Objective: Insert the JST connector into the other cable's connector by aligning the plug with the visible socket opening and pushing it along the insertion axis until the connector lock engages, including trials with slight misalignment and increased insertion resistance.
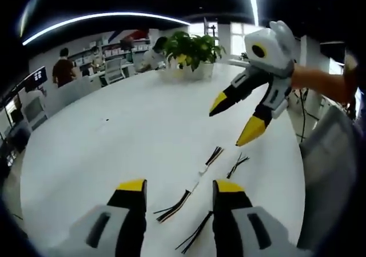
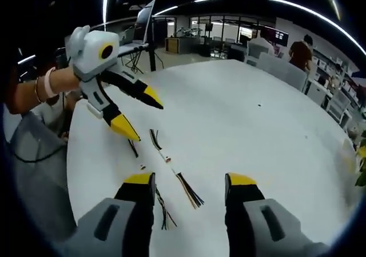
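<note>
Two short wire cables lie end to end on the white round table [image 1: 114, 143], meeting at a small white JST connector [image 1: 203, 169]. In the left gripper view the farther cable [image 1: 214, 154] fans its dark wires away from the connector, while the nearer cable [image 1: 174, 207] runs down toward the view's own jaws and ends in loose striped strands. Whether plug and socket are fully seated cannot be told — the joint is too small. Just beside the pair lie two loose bundles of black wires [image 1: 237, 165], one near the farther cable, another between the nearer cable and the right-hand jaw.

The left gripper [image 1: 180, 185] hangs above the table with its yellow-tipped jaws spread wide and nothing between them; the nearer cable's end lies under the gap. The right gripper [image 1: 231, 123] comes in from the right of that view, also spread and holding nothing, its tips pointing down toward the farther cable but clear of it. A person's forearm [image 1: 320, 83] carries it.

In the right gripper view the same line of cables with the connector [image 2: 167, 159] lies left of the right gripper's own parted jaws [image 2: 191, 180], and the left gripper [image 2: 143, 117] hovers above the cables.

At the table's far edge stands a potted plant [image 1: 191, 51]. Beyond it — office desks, chairs and a few people.
</note>
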